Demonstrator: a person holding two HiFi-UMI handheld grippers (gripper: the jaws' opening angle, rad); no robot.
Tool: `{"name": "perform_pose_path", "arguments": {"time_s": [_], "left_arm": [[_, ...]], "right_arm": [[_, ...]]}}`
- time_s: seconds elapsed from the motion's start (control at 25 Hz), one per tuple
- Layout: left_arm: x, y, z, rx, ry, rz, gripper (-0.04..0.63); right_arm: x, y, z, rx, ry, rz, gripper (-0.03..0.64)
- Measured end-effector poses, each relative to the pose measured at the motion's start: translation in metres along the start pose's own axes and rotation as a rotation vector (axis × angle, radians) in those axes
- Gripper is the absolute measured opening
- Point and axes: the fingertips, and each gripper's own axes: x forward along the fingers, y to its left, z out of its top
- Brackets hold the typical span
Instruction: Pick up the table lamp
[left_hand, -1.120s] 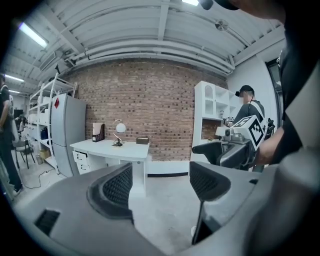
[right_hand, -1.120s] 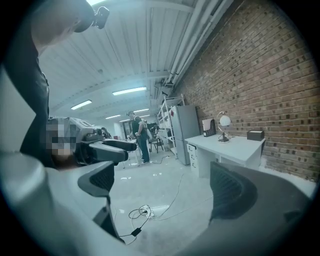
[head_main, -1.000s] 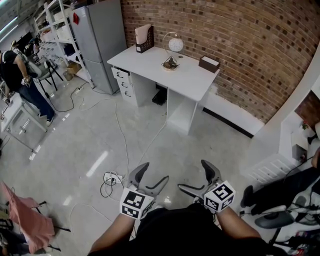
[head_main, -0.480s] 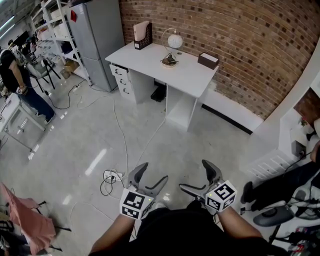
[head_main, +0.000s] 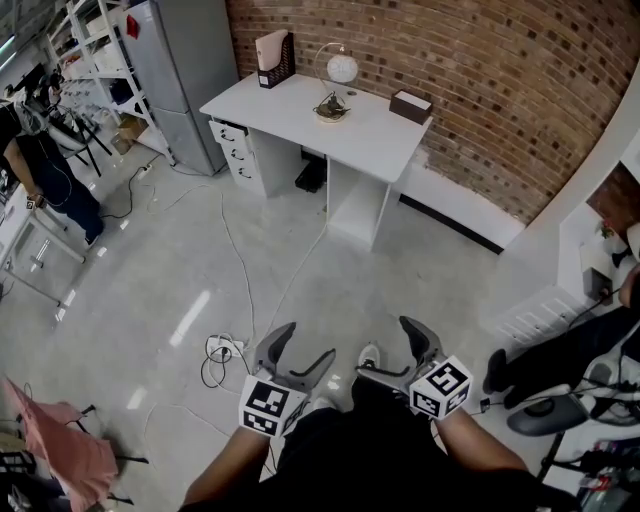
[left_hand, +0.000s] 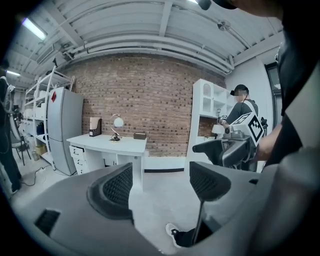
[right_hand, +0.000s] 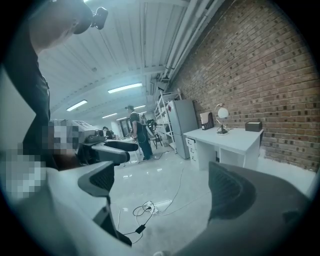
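The table lamp (head_main: 337, 85), with a white globe on a thin hoop stem and a round base, stands on a white desk (head_main: 300, 118) against the brick wall, far ahead of me. The same lamp (left_hand: 117, 127) shows small in the left gripper view, and the lamp (right_hand: 221, 119) appears again in the right gripper view. My left gripper (head_main: 304, 357) and right gripper (head_main: 391, 350) hang low in front of my body, several paces from the desk. Both are open and hold nothing.
A file holder (head_main: 272, 58) and a dark box (head_main: 411, 106) share the desk. A power strip with cables (head_main: 222, 352) lies on the floor ahead left. A grey fridge (head_main: 180, 80) stands left of the desk. One person (head_main: 40, 168) stands far left, another (left_hand: 245, 110) by white shelves.
The view has advanced toward the desk and shifted; the desk and lamp sit slightly higher and further left in frame. Both grippers stay low and open.
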Motion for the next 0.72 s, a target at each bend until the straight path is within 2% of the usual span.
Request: {"name": "perform_pose_path", "arguments": {"time_s": [0.28,0.44,0.72], "left_arm": [[0.035,0.014,0.003,-0.016,0.03,-0.021,0.344],[0.06,0.043,0.01,-0.032,0.053,-0.004,0.344],[0.122,0.105,0.067,0.006,0.01,0.047,0.344]], "right_arm": [[0.024,-0.034,0.006,0.026,0.0,0.014,0.592],[0.053,-0.066,0.021,0.036,-0.005,0.034,0.593],[0.101,-0.135,0.082,0.009,-0.063,0.052,0.594]]}}
